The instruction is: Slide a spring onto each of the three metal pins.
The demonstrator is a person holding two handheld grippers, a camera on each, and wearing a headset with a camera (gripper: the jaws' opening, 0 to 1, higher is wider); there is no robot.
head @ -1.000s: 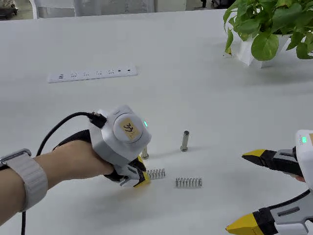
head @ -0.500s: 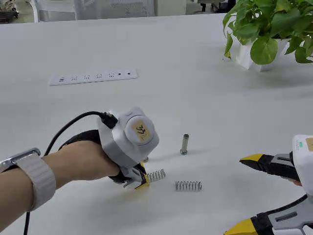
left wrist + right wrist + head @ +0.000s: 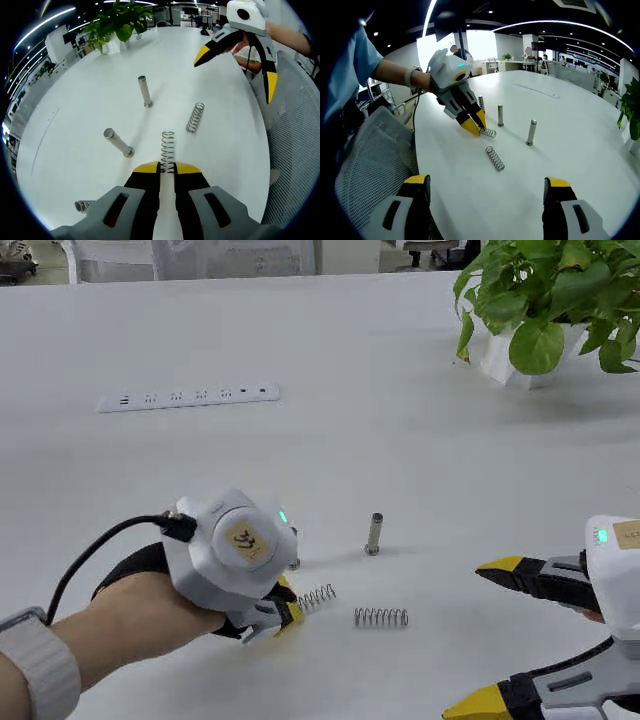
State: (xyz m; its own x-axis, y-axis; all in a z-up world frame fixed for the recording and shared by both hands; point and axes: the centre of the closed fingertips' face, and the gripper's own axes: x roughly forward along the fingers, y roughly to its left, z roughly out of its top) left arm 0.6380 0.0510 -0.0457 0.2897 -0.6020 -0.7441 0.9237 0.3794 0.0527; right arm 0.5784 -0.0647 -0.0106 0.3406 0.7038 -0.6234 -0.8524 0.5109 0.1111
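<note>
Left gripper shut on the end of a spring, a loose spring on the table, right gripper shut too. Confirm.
Wrong on one point: the right gripper is open, its jaws wide apart, as the right gripper view shows. The left gripper is indeed shut on the end of a spring, and a loose spring lies on the table.

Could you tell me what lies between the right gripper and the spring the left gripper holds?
A second spring lies loose on its side there, as the right gripper view shows.
</note>
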